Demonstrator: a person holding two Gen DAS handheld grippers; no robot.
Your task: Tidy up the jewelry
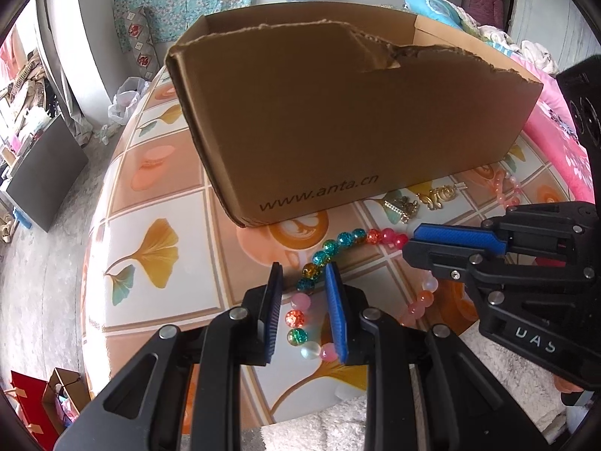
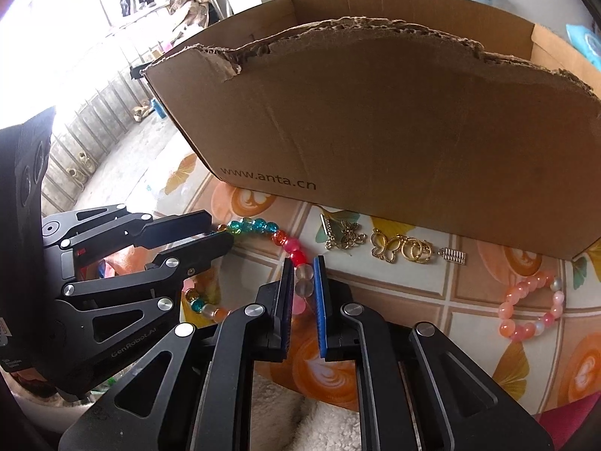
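Observation:
A multicoloured bead bracelet (image 1: 343, 239) (image 2: 259, 225) lies on the patterned table in front of a torn cardboard box (image 1: 338, 112) (image 2: 375, 131). My left gripper (image 1: 304, 267) (image 2: 221, 231) straddles the bracelet's left side. Its jaws stand apart, with beads lying loose between them and a gap on each side. My right gripper (image 2: 303, 261) (image 1: 409, 242) has closed on the bracelet's right side, its pads pressing on a clear bead just below a red one. Gold charms (image 2: 398, 250) (image 1: 435, 197) lie against the box's foot.
A pink and orange bead bracelet (image 2: 526, 312) (image 1: 507, 188) rests on the table right of the charms. White fluffy fabric (image 2: 285, 406) covers the near table edge. A bed with a pink quilt (image 1: 556, 131) stands to the right, and the floor drops away on the left.

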